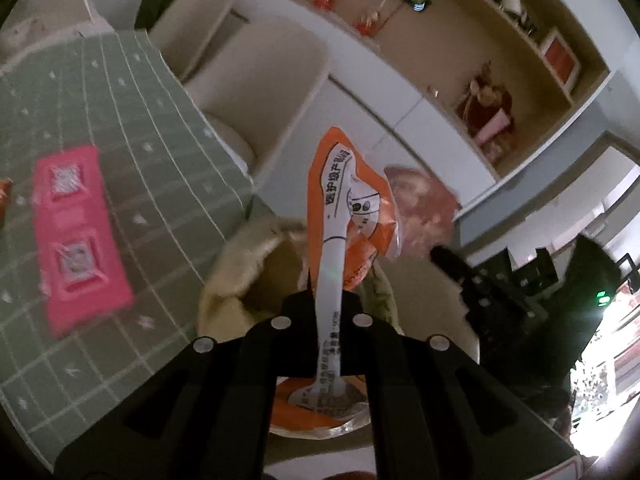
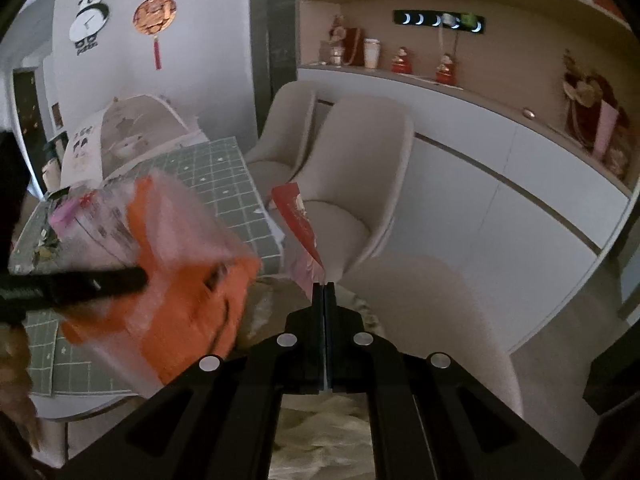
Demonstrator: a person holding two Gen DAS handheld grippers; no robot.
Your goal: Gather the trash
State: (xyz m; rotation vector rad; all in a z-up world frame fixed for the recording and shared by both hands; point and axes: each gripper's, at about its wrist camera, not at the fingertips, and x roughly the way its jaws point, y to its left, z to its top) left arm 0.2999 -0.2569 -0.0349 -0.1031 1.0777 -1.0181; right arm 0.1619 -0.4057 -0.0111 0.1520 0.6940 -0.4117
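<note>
Left hand-held gripper: black, matte, with round silver rivets; jaws pinched tight on an orange-and-white wrapper. The wrapper is thin glossy plastic film, squeezed into a narrow white neck where it is clamped and fanning out crumpled above. Black Chinese print runs along the white band; too small and blurred to read with certainty. The wrapper is held in the air beside the tabletop, over a cream fabric-covered seat.

Right hand-held gripper: same black build, jaws closed flat on a red packet, smooth, flat and stiff-edged, with pale markings that cannot be read. It stands up from the fingertips, in front of a beige upholstered chair.

Tabletop cover: grey-green mat, white grid lines. A pink rectangular card with two square QR-style codes lies flat on it.

Wall: panda-shaped clock, round red-tasselled ornament.
</note>
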